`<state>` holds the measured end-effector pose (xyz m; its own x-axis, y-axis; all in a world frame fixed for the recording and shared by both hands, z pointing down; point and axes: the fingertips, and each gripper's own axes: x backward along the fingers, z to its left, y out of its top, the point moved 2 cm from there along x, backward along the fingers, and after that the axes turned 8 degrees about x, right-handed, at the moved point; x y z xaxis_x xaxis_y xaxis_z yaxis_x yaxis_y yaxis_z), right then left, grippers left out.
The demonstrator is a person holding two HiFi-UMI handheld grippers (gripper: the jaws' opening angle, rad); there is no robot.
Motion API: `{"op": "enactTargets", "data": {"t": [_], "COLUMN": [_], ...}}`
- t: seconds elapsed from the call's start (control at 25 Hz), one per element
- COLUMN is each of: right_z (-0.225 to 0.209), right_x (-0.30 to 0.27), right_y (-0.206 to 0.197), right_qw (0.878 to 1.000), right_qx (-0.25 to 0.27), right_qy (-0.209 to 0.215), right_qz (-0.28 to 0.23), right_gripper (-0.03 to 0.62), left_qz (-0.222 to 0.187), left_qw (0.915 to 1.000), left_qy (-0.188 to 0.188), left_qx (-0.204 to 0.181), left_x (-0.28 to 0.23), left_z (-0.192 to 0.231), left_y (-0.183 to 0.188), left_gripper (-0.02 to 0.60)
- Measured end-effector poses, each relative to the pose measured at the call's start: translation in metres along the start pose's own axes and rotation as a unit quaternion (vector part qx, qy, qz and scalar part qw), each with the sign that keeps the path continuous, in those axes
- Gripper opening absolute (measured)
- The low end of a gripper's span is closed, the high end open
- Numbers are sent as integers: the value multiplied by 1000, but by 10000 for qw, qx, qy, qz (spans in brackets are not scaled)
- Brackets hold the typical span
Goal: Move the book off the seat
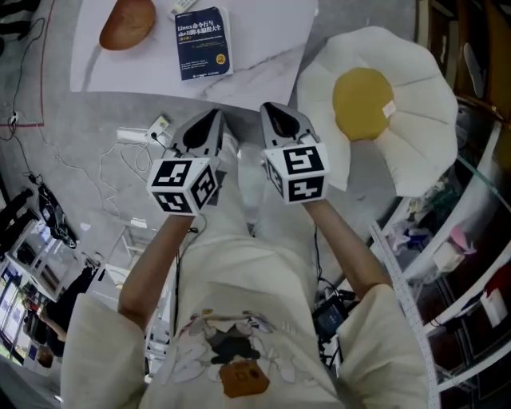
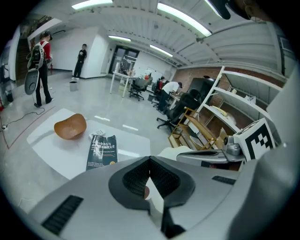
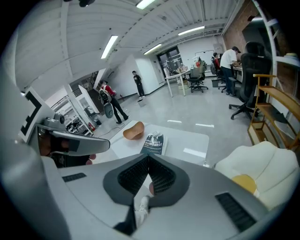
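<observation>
the book lies flat on the white worktop, well apart from the egg-shaped seat at the right, so the move looks done. it sits ahead of both grippers, its long axis running away from the person. the left gripper is the nearer; it and the right gripper are both closed tight and empty. count: one book, one brown bowl, one seat, two grippers.

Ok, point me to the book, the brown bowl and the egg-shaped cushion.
book [image 1: 204, 41], head view, middle of its cover.
brown bowl [image 1: 128, 22], head view, its middle.
egg-shaped cushion [image 1: 415, 104], head view, white part right of yolk.
</observation>
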<state>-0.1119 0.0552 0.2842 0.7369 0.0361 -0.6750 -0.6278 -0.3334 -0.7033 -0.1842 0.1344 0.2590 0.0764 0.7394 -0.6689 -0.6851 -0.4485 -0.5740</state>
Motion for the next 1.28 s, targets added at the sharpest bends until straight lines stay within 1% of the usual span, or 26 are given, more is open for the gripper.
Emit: {"op": "enactTargets", "data": {"t": [0.08, 0.2, 0.44, 0.6, 0.72, 0.8, 0.96, 1.12, 1.28], "right_z": [6, 18, 37, 49, 54, 57, 58, 71, 79], "right_x": [22, 54, 96, 123, 138, 150, 178, 200, 230], "right_y": [5, 10, 48, 61, 73, 78, 83, 90, 86], "right_qw": [10000, 9998, 9970, 9958, 9948, 9942, 9928, 9909, 9900], "right_qx": [64, 96, 407, 522, 494, 463, 606, 463, 327], "right_qy": [51, 180, 472, 473, 501, 490, 405, 576, 686], "right_qz": [-33, -86, -452, -589, -731, -835, -953, -1121, -1191], "right_gripper": [8, 8, 9, 9, 9, 9, 9, 9, 9], "left_qz": [-78, -142, -408, -541, -701, -786, -876, -1019, -1061], "left_qw": [10000, 9999, 9989, 9976, 9958, 9940, 9907, 9885, 9864], "left_qy": [-1, -18, -194, -368, -517, -630, -885, -920, -1072], "left_qx": [29, -42, -134, -223, -295, -426, -556, -629, -649], "left_x": [21, 51, 82, 104, 118, 128, 139, 160, 177], "left_z": [-16, -42, -76, -99, -116, -130, -156, -172, -202], "left_y": [0, -3, 21, 31, 44, 49, 52, 62, 53], "left_gripper": [11, 11, 11, 11, 11, 11, 11, 11, 11]}}
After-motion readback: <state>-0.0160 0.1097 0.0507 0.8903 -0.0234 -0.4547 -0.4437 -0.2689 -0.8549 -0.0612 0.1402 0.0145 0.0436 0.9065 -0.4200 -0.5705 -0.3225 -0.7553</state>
